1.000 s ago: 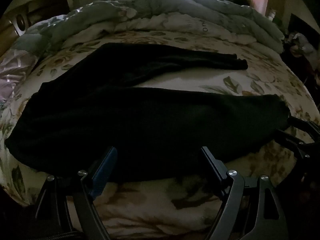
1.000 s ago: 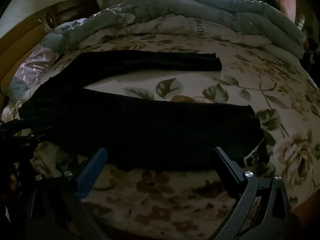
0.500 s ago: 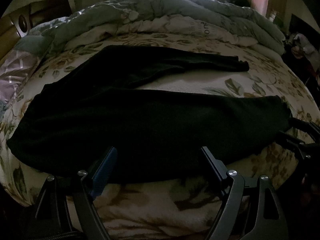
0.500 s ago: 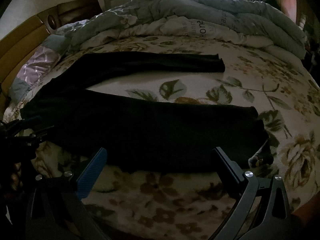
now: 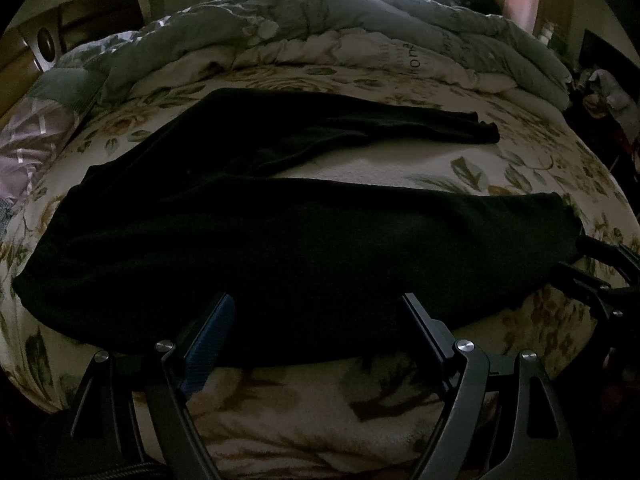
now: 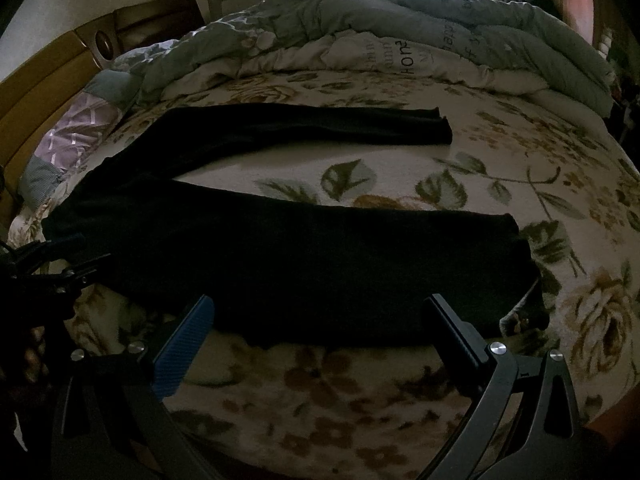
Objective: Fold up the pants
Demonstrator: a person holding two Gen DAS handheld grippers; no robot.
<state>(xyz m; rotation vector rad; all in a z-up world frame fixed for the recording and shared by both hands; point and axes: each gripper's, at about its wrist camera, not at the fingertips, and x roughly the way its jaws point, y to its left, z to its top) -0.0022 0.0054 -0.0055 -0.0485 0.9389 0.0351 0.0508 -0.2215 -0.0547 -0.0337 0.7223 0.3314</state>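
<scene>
Black pants lie spread flat on the floral bedspread, legs apart, pointing right. The left gripper and right gripper hover at the near leg's edge, jaws wide, empty. Folding seems not yet begun; next, pinch that near edge.

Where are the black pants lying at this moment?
The black pants lie spread on the floral bedsheet, legs apart, just beyond both open claws in each wrist view, with the bunched quilt behind them.
</scene>
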